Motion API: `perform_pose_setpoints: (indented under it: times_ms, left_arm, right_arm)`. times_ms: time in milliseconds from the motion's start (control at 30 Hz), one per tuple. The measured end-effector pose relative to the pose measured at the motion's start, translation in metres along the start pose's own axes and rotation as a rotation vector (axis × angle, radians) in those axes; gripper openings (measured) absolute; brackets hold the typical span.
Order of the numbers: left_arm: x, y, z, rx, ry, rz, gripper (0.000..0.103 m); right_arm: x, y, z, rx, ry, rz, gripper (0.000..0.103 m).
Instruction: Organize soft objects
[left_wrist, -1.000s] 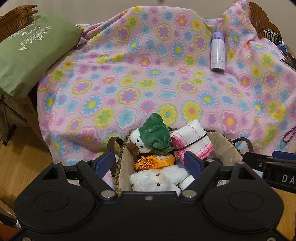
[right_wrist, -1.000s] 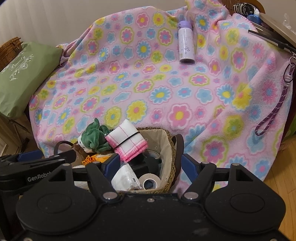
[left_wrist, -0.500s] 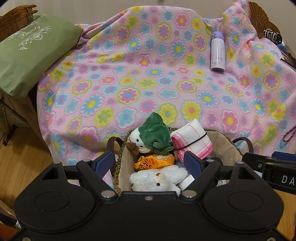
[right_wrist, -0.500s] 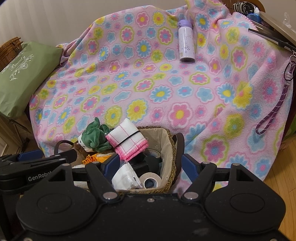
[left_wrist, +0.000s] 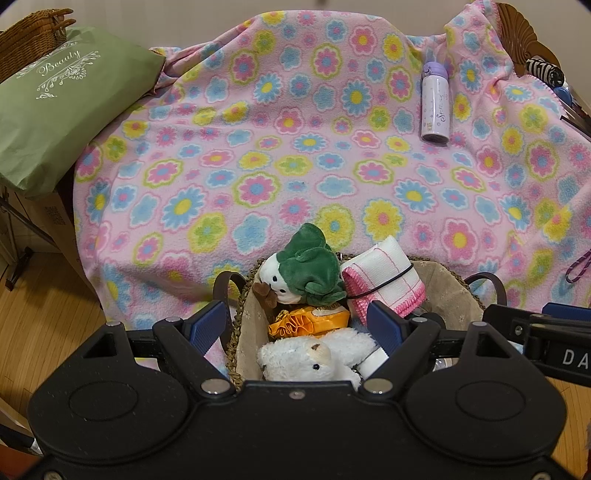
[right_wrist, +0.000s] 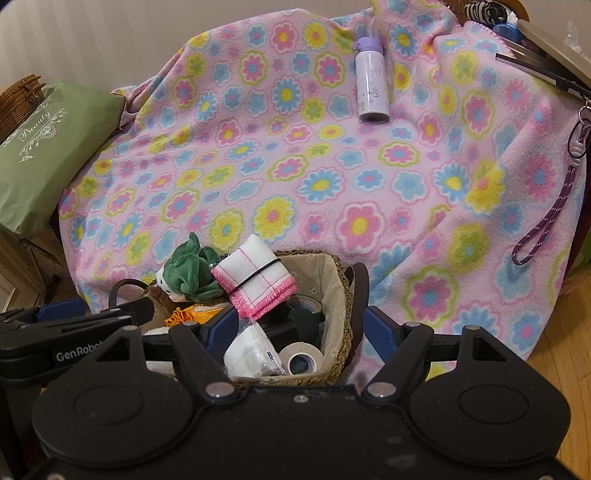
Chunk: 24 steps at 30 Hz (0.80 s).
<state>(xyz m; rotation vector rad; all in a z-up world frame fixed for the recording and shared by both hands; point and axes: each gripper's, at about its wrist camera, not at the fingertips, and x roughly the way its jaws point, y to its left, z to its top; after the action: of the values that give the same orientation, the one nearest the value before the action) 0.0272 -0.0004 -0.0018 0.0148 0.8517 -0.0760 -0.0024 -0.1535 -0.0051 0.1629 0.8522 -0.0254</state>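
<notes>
Woven basket (left_wrist: 463, 291) packed with soft things at the near edge of the flowered pink blanket (left_wrist: 295, 155), both grippers spread wide above it.

Left gripper (left_wrist: 297, 325) parted wide and gripping nothing, poised over the white plush (left_wrist: 310, 358), orange pouch (left_wrist: 314, 320) and green-hooded plush (left_wrist: 306, 269). Right gripper (right_wrist: 299, 328) equally wide and empty, straddling the basket's right rim (right_wrist: 345, 295) near the tape roll (right_wrist: 301, 360) and a bagged white item (right_wrist: 251, 354). Folded pink-edged cloth (left_wrist: 384, 280), bound by a black band, leaning against the green-hooded plush. Lilac bottle (left_wrist: 436, 103) lying well apart on the blanket; green bag (left_wrist: 59, 118) off to the left.
</notes>
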Motion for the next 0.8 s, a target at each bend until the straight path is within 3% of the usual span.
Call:
perform_pose_setpoints:
  times_ms: [800]
  left_arm:
    - [0.0038,0.0003,-0.0003,-0.006,0.005,0.013,0.080]
  right_arm:
    - [0.0012,0.0002,-0.0011,0.004,0.006,0.002,0.075]
